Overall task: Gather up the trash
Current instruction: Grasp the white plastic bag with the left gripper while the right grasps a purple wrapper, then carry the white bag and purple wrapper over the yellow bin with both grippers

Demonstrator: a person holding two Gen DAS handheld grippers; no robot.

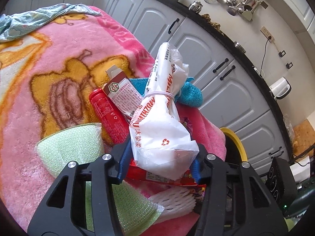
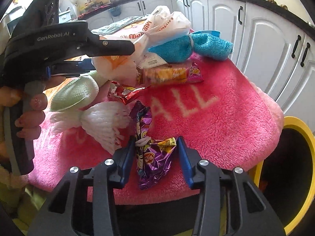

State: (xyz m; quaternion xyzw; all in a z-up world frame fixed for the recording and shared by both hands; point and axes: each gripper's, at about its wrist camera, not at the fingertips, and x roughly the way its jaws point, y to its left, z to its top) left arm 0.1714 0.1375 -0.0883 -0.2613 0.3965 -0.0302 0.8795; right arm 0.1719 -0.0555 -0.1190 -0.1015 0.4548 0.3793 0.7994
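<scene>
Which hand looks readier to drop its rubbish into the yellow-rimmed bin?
Probably the right gripper: it straddles the purple foil wrapper, and the yellow-rimmed bin opens just beside it.

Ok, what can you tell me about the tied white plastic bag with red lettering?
The tied white plastic bag with red lettering is thin, crinkled film, cinched near the middle by a white elastic band, with a red recycling mark. It stands tilted on the pink fleece blanket, its bulging bottom pressed between the left claw pads, against a red snack wrapper.
</scene>
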